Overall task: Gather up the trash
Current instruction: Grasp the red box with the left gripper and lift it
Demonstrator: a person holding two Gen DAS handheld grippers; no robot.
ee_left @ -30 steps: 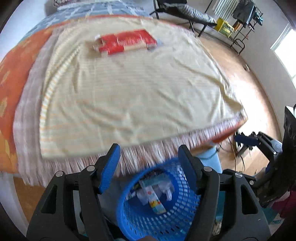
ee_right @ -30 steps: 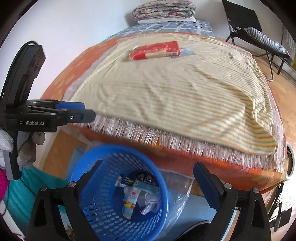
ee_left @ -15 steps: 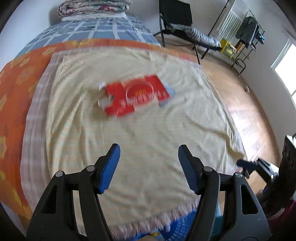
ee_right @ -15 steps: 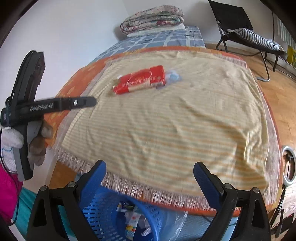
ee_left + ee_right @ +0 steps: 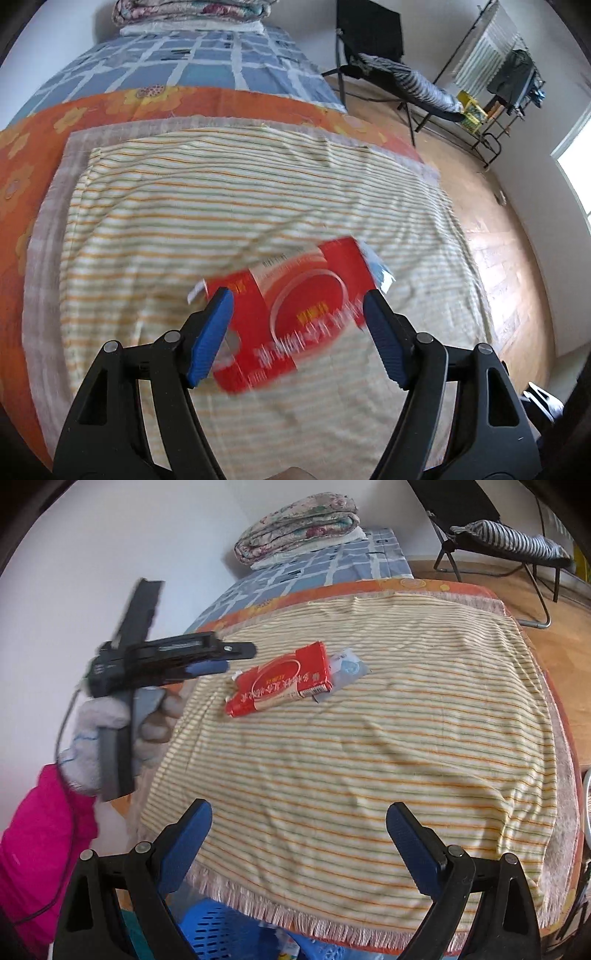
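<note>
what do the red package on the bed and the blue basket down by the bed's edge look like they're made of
Red package: probably thin glossy printed cardboard or plastic film; it lies flat with creased edges and a sheen, though blur leaves this open.
Blue basket: looks like molded plastic, with an even saturated colour and rows of slot openings in its wall.

Your packet (image 5: 279,681) lies flat on the blanket (image 5: 369,757), toward its far left corner, with a smaller wrapper (image 5: 347,670) tucked against its right side. Your left gripper (image 5: 297,321) hangs over the packet, fingers either side; the basket (image 5: 221,934) sits below the blanket's near edge.
</note>
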